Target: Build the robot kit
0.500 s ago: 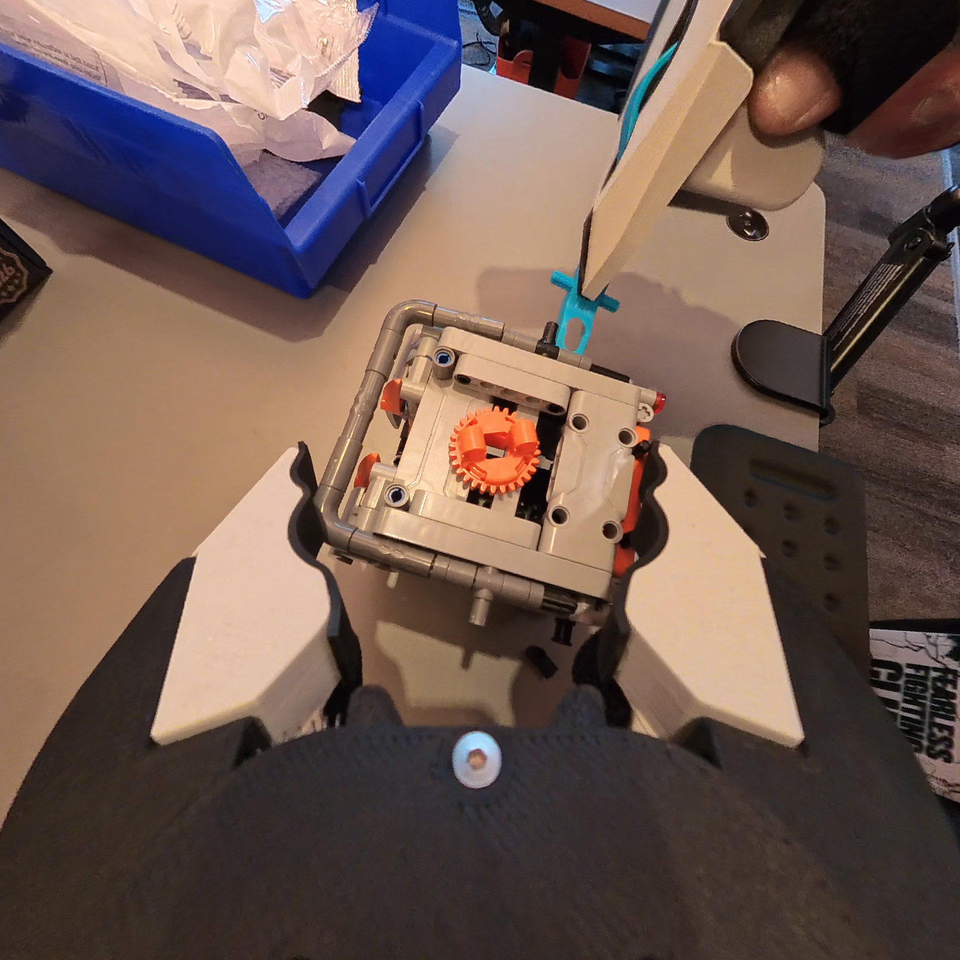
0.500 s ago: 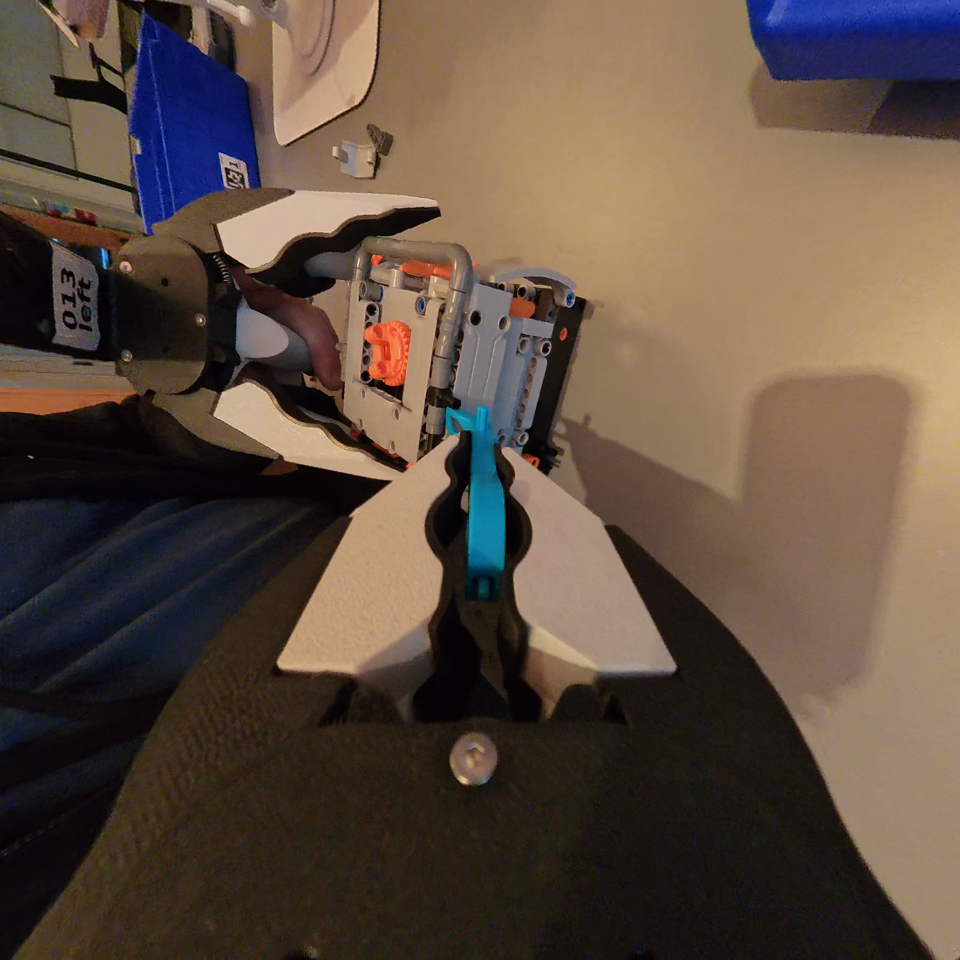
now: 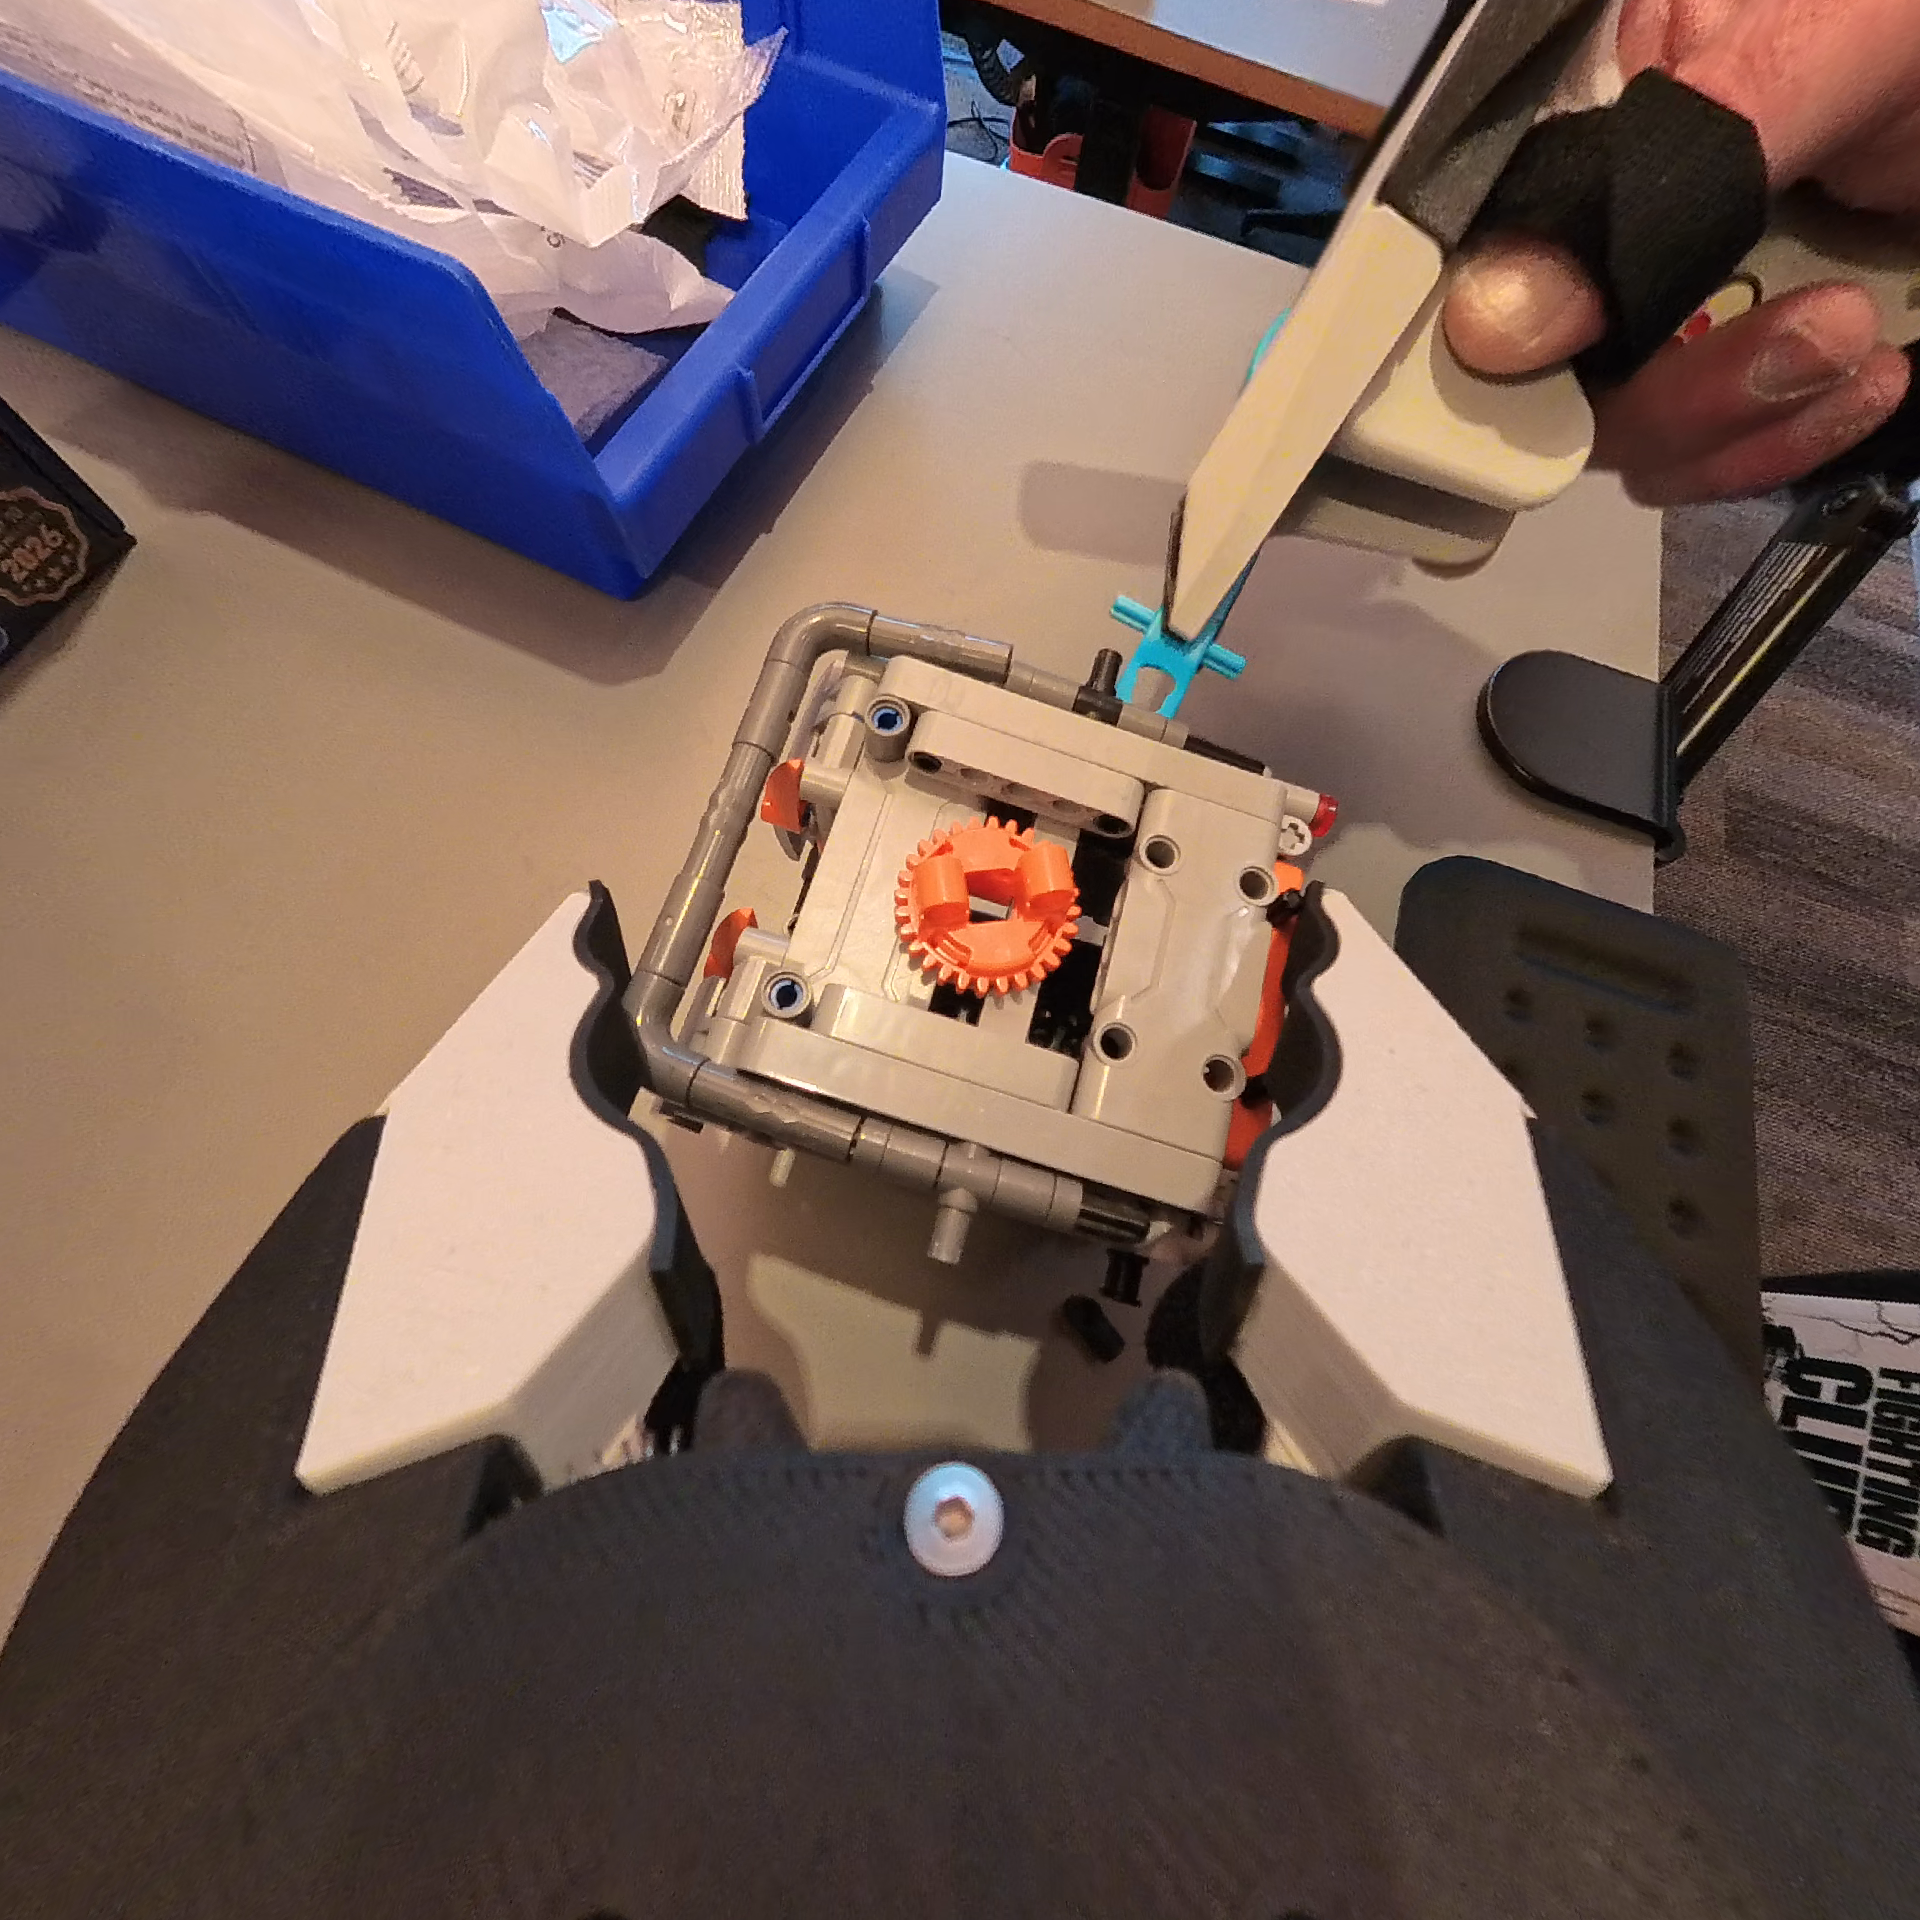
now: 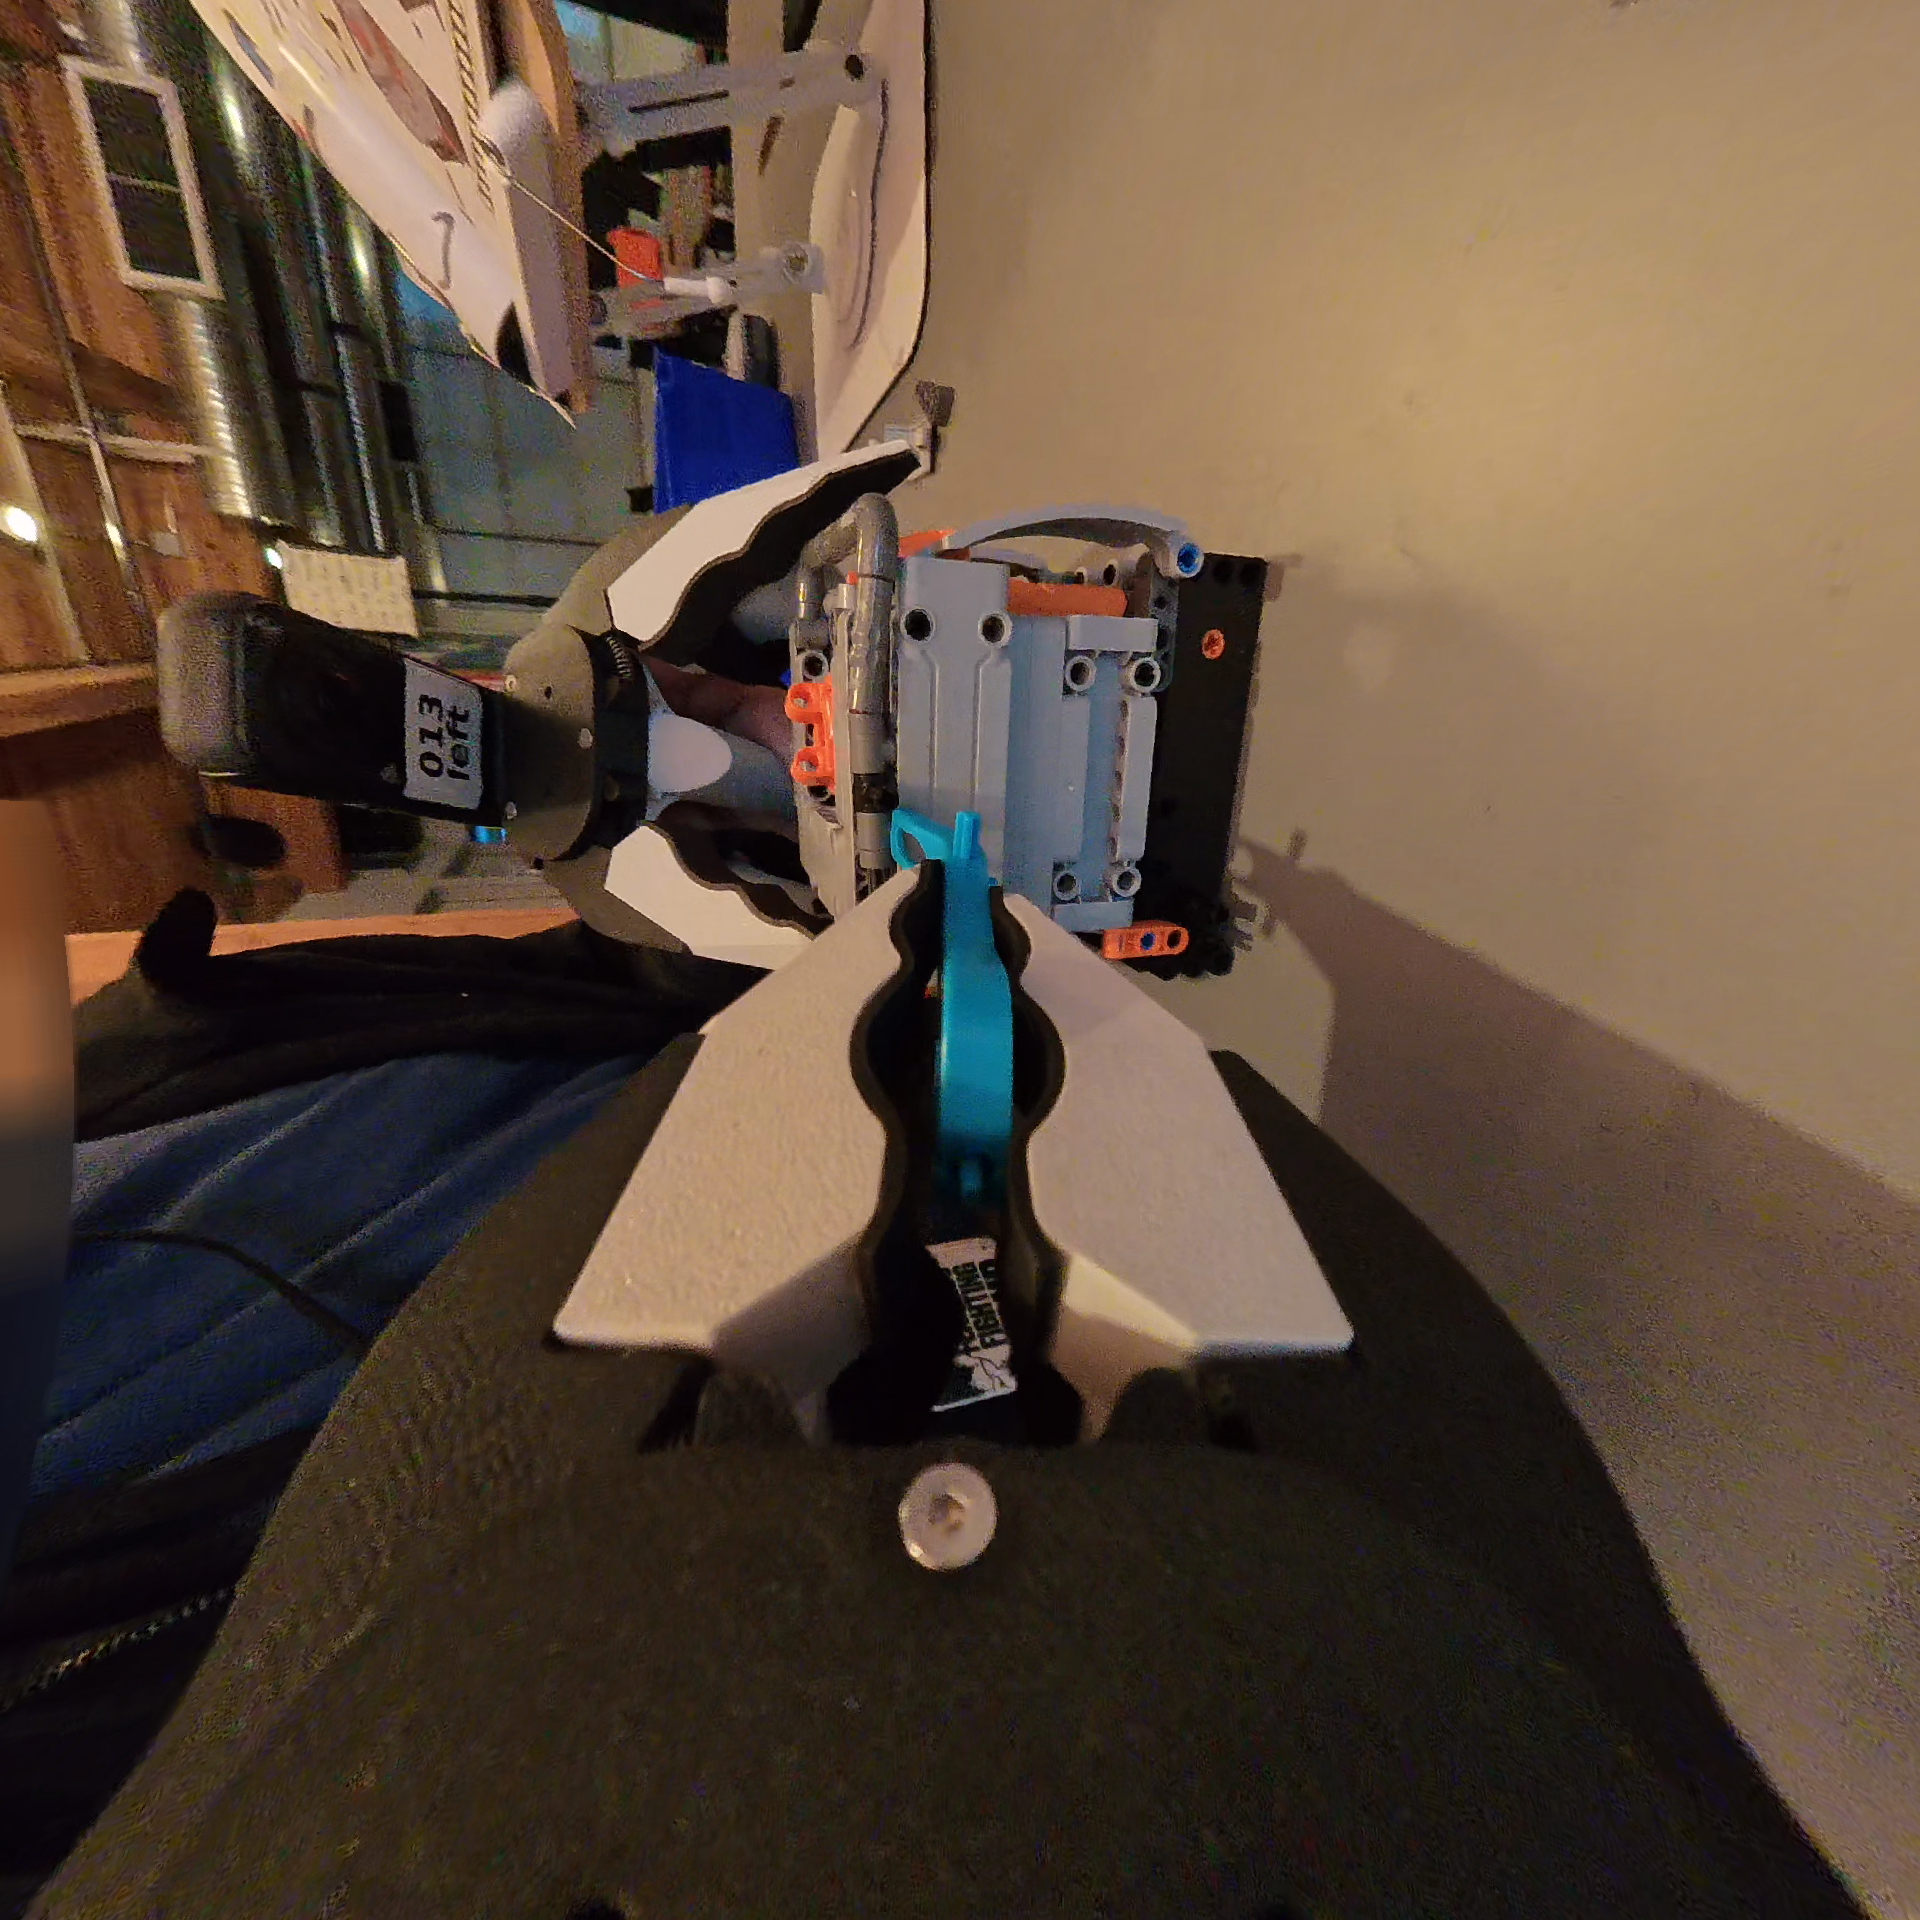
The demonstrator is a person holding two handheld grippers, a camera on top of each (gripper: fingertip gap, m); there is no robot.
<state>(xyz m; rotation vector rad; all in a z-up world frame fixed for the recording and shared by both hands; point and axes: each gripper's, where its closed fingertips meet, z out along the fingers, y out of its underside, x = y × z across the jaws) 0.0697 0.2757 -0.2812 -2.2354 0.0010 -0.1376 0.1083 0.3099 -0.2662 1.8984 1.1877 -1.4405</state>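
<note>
A grey brick-built box model with an orange gear on top stands on the table. My left gripper is shut on the model, one finger against each side. My right gripper is shut on a teal lever tool. The tool's forked tip sits at the model's far top edge, beside a black pin. In the right wrist view the teal tool lies between my right gripper's fingers and points at the model. The left gripper's white fingers straddle the model there.
A blue bin with plastic bags stands at the back left of the grey table. A black pad, a black stand base and a booklet lie to the right. A small loose black pin lies near the model. There is about 7 cm between the tips of the two grippers.
My right gripper has dropped lower and now looks at the model's side. The teal tool's tip stays at the far top edge. The left gripper and model have barely moved.
</note>
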